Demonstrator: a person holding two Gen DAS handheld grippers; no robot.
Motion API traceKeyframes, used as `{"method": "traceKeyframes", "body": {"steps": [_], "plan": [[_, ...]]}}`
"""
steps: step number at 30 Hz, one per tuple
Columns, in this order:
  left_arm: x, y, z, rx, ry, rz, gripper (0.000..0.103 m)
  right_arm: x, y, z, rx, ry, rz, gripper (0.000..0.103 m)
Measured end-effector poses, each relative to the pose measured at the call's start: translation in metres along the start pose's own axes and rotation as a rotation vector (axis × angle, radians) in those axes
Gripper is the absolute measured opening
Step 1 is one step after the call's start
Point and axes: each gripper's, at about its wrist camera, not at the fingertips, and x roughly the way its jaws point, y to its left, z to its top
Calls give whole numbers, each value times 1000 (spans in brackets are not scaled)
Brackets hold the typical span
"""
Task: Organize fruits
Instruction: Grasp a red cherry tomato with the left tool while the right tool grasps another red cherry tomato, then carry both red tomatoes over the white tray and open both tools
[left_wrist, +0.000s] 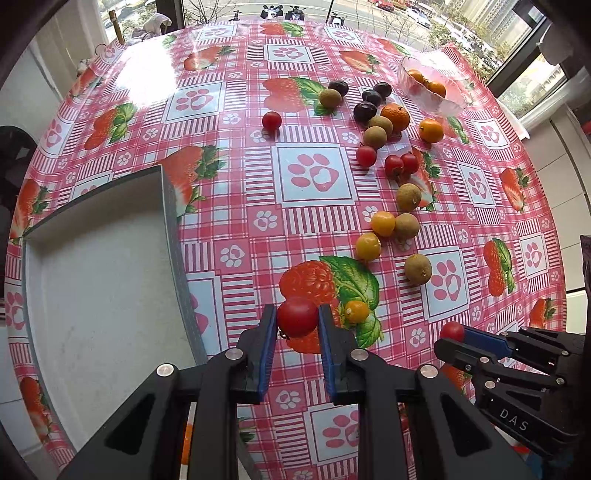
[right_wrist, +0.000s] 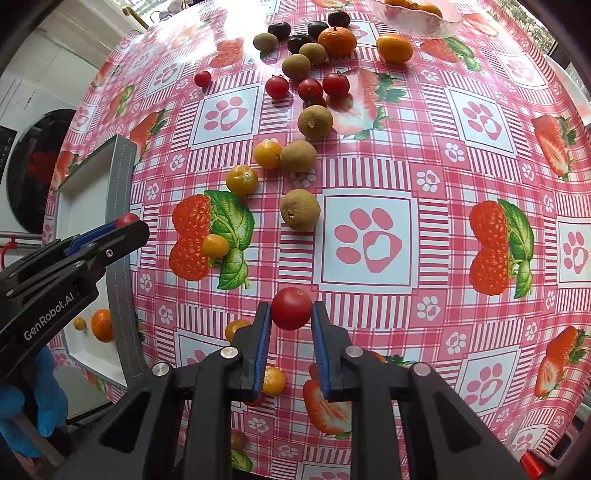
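Note:
My left gripper (left_wrist: 297, 320) is shut on a red cherry tomato (left_wrist: 297, 316), held above the tablecloth beside the grey tray (left_wrist: 168, 206). It shows in the right wrist view (right_wrist: 129, 225) over the tray's edge. My right gripper (right_wrist: 291, 312) is shut on another red cherry tomato (right_wrist: 291, 308); it appears at the lower right of the left wrist view (left_wrist: 456, 334). Loose fruit lies ahead: red tomatoes (left_wrist: 400, 164), yellow tomatoes (left_wrist: 382, 223), brown longans (left_wrist: 417, 268), dark plums (left_wrist: 365, 111), a mandarin (left_wrist: 396, 116) and a kumquat (left_wrist: 431, 130).
A glass bowl (left_wrist: 452, 105) with orange fruit stands at the far right. The tray (right_wrist: 123, 173) holds a mandarin (right_wrist: 102, 325) and a small yellow fruit (right_wrist: 79, 323). Two orange-yellow fruits (right_wrist: 272, 380) lie under my right gripper. The table edge curves around both sides.

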Motion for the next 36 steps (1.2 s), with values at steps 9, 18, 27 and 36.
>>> {"method": "traceKeyframes", "body": {"steps": [9, 18, 27, 36], "plan": [[-24, 31, -27, -61, -22, 23, 23, -15, 20, -7, -38, -2, 1, 24], [-41, 77, -46, -152, -44, 59, 23, -14, 70, 1, -129, 1, 18, 24], [-46, 124, -61, -222, -52, 110, 23, -6, 133, 12, -246, 10, 58, 24], [-31, 162, -73, -279, -23, 150, 23, 21, 196, 20, -351, 50, 79, 24]]}}
